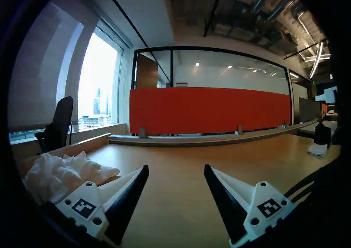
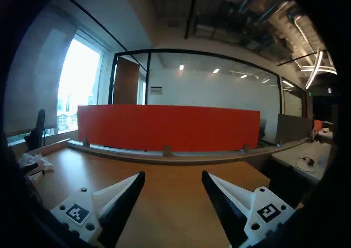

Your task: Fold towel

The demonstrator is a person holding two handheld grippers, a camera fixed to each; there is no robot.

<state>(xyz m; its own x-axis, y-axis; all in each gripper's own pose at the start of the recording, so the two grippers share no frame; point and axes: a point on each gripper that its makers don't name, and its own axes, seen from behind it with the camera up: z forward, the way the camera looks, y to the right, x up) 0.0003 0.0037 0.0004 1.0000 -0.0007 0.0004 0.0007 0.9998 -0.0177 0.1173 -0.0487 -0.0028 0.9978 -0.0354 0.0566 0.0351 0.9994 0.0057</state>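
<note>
White crumpled towel (image 1: 66, 173) off to one side, so hovering low over table (image 1: 197, 149) with left claw (image 1: 175, 167) and right claw (image 2: 172, 173) both spread, empty.

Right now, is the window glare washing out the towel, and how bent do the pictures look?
Left gripper view: the window is blown out white, yet the crumpled towel below it reads clearly; the red partition bows from fisheye. Right gripper view: same window glare, the towel small and dim at the left edge.

A red divider (image 1: 210, 110) backs the wooden desk (image 1: 184, 173)
</note>
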